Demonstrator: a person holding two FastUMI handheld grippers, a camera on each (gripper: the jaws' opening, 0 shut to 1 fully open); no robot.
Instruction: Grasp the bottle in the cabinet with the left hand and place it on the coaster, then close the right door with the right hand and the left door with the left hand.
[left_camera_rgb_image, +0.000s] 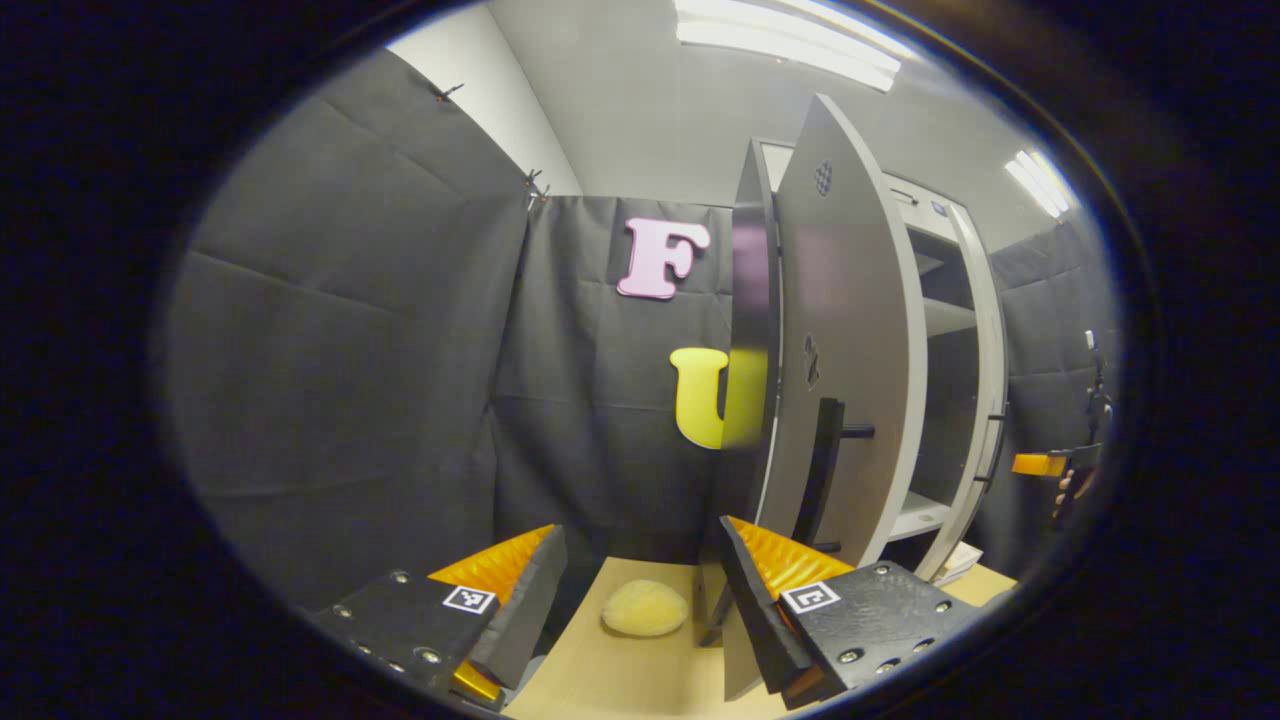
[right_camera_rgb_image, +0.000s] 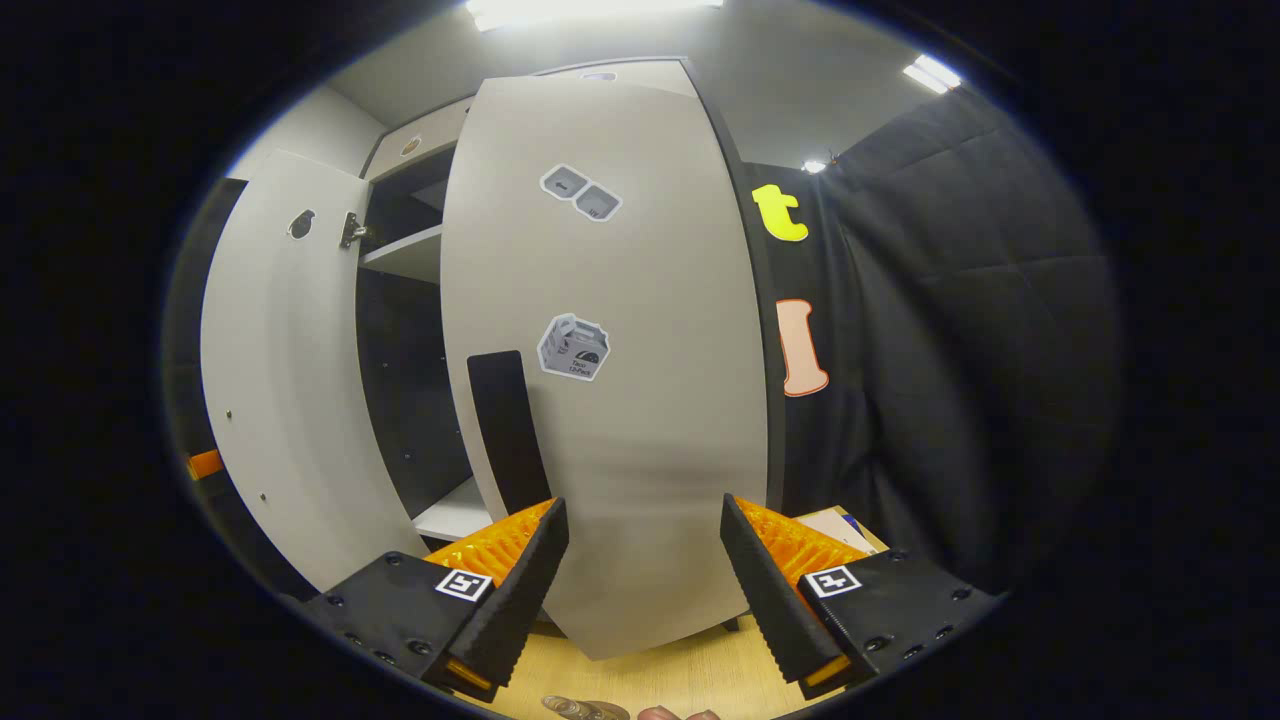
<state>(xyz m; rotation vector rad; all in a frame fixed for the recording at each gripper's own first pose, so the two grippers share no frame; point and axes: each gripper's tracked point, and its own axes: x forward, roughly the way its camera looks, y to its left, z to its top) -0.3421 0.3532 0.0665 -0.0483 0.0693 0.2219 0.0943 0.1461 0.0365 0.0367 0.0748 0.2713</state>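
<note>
My right gripper (right_camera_rgb_image: 645, 560), jaws apart and empty, faces the pale grey right cabinet door (right_camera_rgb_image: 610, 380), not yet shut; left gripper (left_camera_rgb_image: 640, 580), also gaping, nears the grey left door (left_camera_rgb_image: 840, 340), still open.

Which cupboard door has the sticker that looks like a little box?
The right door, straight in front of the right gripper. The box sticker sits beside its black handle; the left door has none.

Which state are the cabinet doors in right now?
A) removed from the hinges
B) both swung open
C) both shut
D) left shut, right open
B: the left door stands swung out in the left gripper view, and the right door hangs ajar before the open right tool.
</note>
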